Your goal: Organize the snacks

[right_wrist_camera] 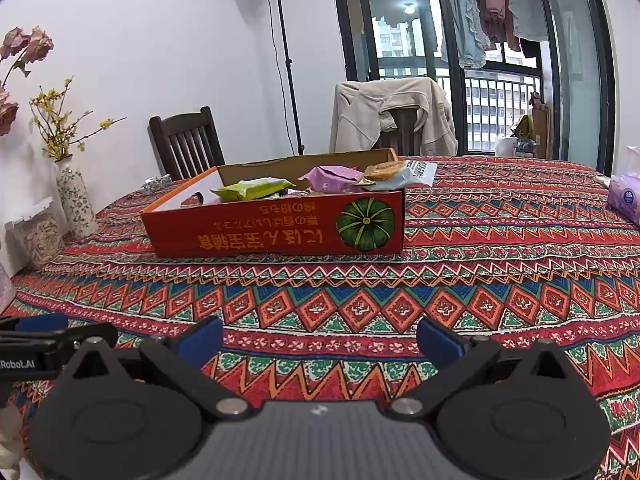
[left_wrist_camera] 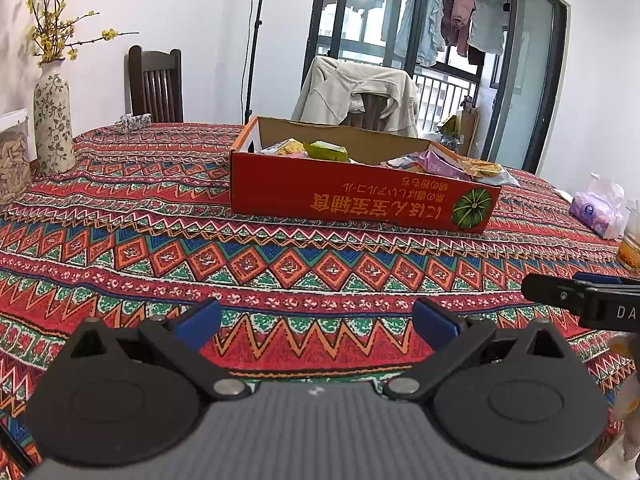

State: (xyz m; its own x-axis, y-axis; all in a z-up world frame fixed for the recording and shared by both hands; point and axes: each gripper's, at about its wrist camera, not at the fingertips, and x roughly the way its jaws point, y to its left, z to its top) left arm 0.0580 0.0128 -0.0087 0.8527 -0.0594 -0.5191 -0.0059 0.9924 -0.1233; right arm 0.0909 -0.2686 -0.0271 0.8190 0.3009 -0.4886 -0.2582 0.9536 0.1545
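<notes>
Both pairs of blue-padded fingers are spread wide with nothing between them: the left gripper [left_wrist_camera: 316,316] at the bottom of its own view and the right gripper [right_wrist_camera: 320,334] at the bottom of its own view, each hovering over the patterned tablecloth [left_wrist_camera: 120,220]. Ahead of them, in the middle of each frame, sits the red cardboard box [left_wrist_camera: 352,196], open at the top, with a green pumpkin printed on its front wall. Snack packets lie inside it: a green packet [right_wrist_camera: 252,190] toward the left, a pink packet [right_wrist_camera: 334,178] near the middle, and a pale blue packet [right_wrist_camera: 404,176] that overhangs the box's right end. At the left edge of the left view stand a flowered vase [left_wrist_camera: 52,120] and a clear jar [left_wrist_camera: 14,160]. A purple tissue pack [right_wrist_camera: 624,198] lies at the right edge of the right view. Behind the box, a beige jacket [right_wrist_camera: 394,116] hangs over a chair.
</notes>
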